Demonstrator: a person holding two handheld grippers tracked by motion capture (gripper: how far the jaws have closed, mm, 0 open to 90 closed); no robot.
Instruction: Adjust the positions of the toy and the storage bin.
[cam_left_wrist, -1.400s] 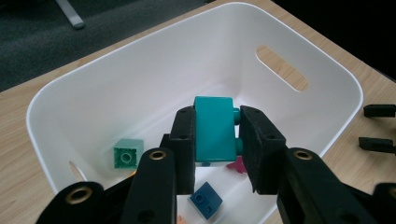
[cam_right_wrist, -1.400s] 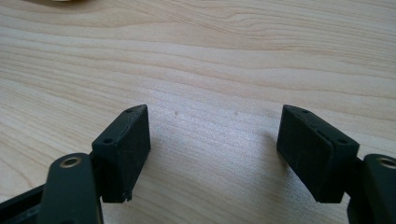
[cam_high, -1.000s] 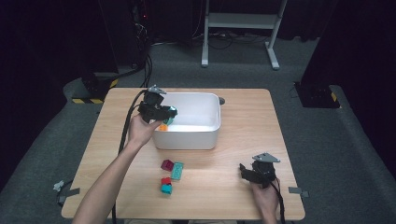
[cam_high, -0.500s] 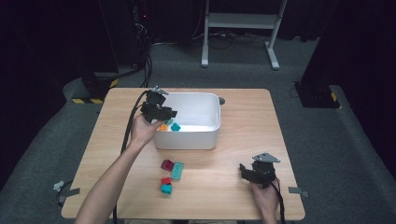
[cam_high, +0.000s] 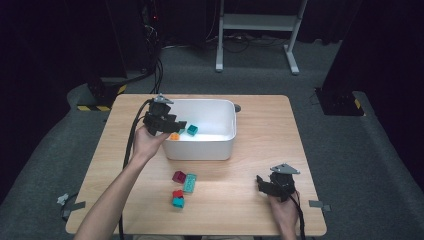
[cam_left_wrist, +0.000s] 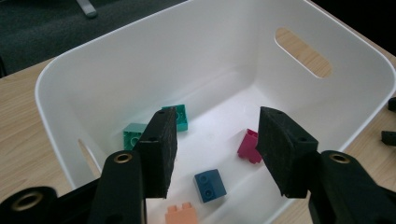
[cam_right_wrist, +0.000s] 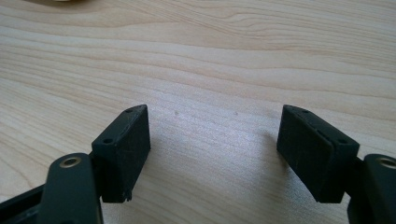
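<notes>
Over the near left corner of the white bin (cam_left_wrist: 93, 84), the left gripper (cam_left_wrist: 212, 154) hangs with jaws just opened and nothing between them, above an orange studded brick (cam_left_wrist: 183, 215) lying on the bin floor beside a blue one (cam_left_wrist: 210, 185), while the right gripper (cam_right_wrist: 212, 154) rests spread wide and empty on the wooden table (cam_right_wrist: 210, 56); no writing is legible.
</notes>
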